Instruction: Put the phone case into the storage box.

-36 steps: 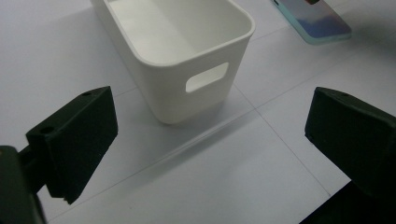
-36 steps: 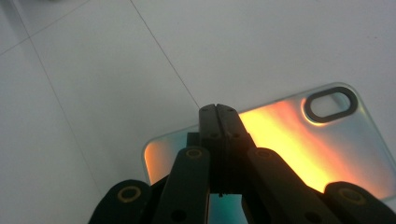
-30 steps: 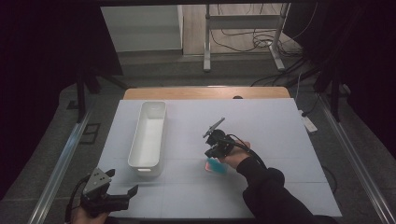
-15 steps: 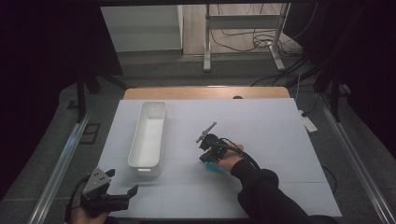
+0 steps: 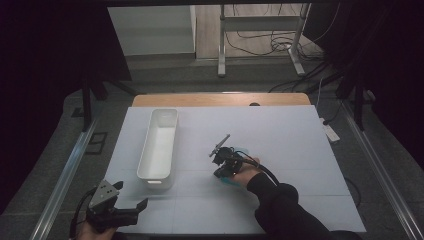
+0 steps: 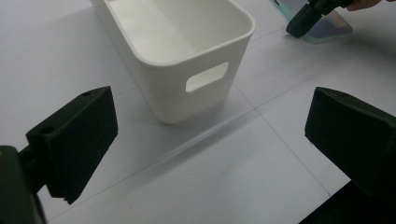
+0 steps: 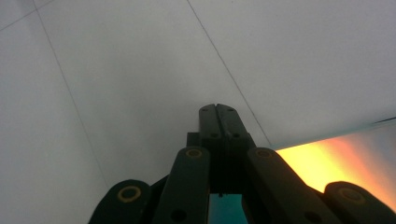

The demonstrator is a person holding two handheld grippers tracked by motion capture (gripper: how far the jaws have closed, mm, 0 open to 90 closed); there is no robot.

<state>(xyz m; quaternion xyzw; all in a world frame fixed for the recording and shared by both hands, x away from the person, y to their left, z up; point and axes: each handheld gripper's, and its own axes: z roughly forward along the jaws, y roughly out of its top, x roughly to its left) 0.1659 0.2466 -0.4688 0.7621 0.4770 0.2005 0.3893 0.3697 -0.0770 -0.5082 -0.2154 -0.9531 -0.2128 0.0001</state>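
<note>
High view, lower left: the left gripper (image 5: 131,209) sits cut off by the bottom edge, jaws spread with nothing between them. Right of it stands the white bin (image 5: 159,145). At centre, the right gripper (image 5: 220,146) has its jaws pressed together, grasping nothing visible; a light blue flat object (image 5: 231,181) lies largely hidden under that hand, hard to identify.

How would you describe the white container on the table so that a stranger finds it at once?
Start at the white table and look at its left half. There stands a long, narrow white bin, open on top, with a handle slot in its near end. It is the tallest thing there.
</note>
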